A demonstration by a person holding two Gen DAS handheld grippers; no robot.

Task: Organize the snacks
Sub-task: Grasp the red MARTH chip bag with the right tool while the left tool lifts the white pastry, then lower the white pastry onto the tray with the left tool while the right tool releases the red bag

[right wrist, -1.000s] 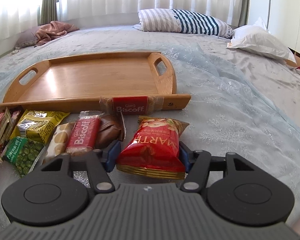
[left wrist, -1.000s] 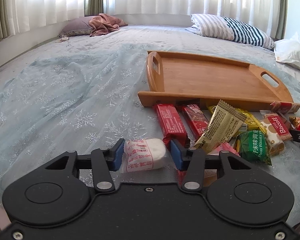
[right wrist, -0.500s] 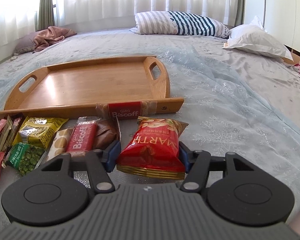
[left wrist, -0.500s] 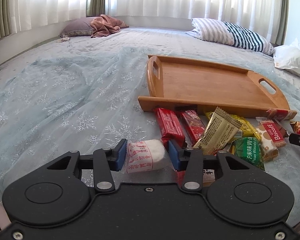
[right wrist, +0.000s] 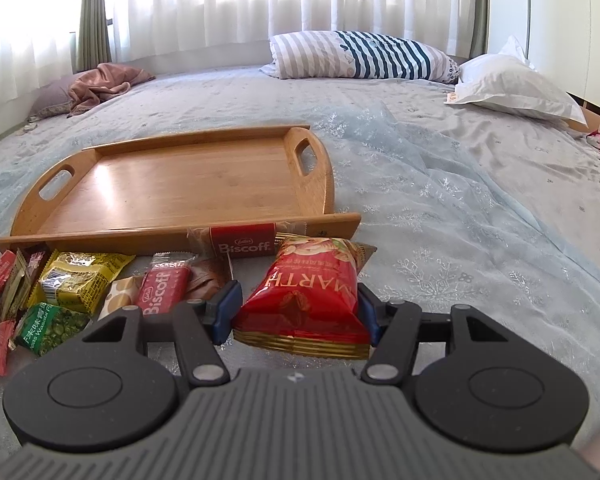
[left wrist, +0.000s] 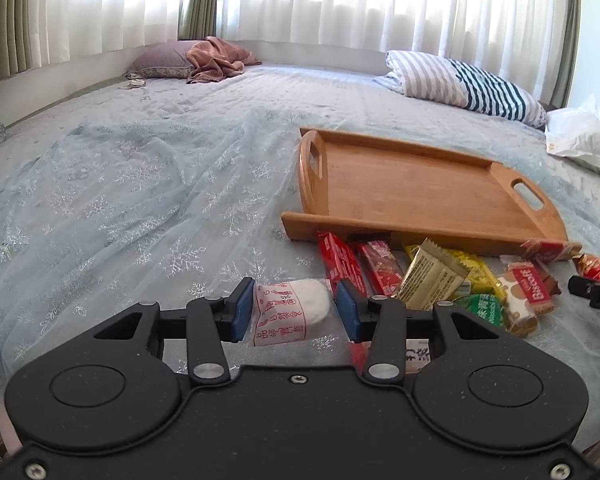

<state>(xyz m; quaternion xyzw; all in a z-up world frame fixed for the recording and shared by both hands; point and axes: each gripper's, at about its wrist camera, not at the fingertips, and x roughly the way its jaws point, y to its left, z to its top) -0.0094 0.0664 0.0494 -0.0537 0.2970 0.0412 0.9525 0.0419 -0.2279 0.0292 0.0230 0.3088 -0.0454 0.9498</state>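
Observation:
An empty wooden tray (left wrist: 420, 188) (right wrist: 172, 184) lies on the bed. A row of snack packets lies along its near edge: red bars (left wrist: 342, 264), a yellow packet (right wrist: 76, 280), a green wasabi pea packet (right wrist: 48, 326) and Biscoff biscuits (right wrist: 164, 292). My left gripper (left wrist: 294, 306) is shut on a white round snack with red print (left wrist: 290, 308) and holds it above the bedspread. My right gripper (right wrist: 298, 308) is shut on a red MARTH bag (right wrist: 310, 292) and holds it just in front of the tray.
The bed is covered with a pale blue snowflake cloth (left wrist: 140, 200). A striped pillow (right wrist: 360, 56) and a white pillow (right wrist: 516, 84) lie at the far side. A pink blanket (left wrist: 216, 58) lies at the far left corner.
Both grippers have risen and drawn back a little with their snacks held. The left jaws have closed in tighter on the white snack.

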